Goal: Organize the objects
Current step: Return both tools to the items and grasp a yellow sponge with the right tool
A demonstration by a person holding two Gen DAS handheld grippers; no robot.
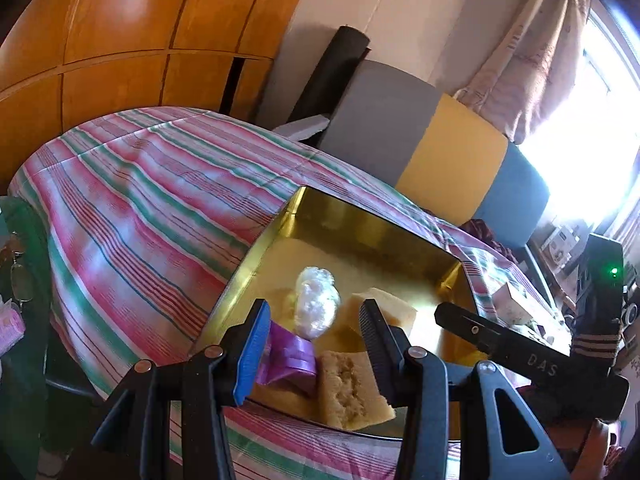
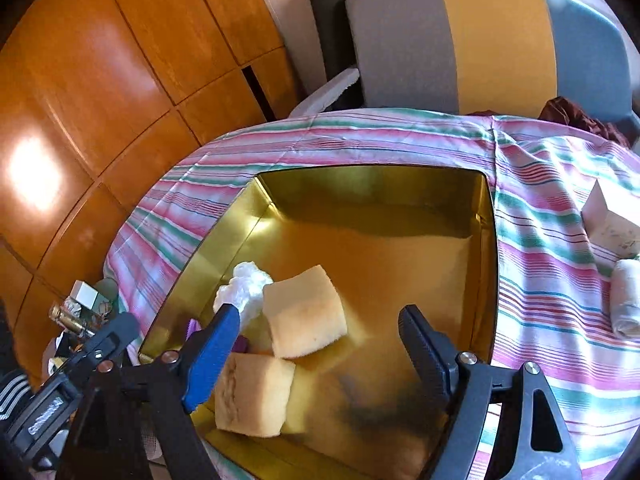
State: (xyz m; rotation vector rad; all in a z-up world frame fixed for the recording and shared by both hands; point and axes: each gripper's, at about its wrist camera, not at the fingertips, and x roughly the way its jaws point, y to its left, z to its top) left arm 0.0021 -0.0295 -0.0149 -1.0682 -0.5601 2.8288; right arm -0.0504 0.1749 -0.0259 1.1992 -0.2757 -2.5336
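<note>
Sponges sit in the gold tray (image 2: 494, 264) on the bed

We see both hand-held grippers, left (image 1: 312, 344) and right (image 2: 320, 332), open and empty; the two sponges (image 2: 304, 318) at the tray's near-left corner look light, soft; we'd pinch across their flat sides.

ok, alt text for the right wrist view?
Open right claw hovers over a gold tray holding two tan sponges and a white plastic wad. The tray sits on a striped cloth.
</note>
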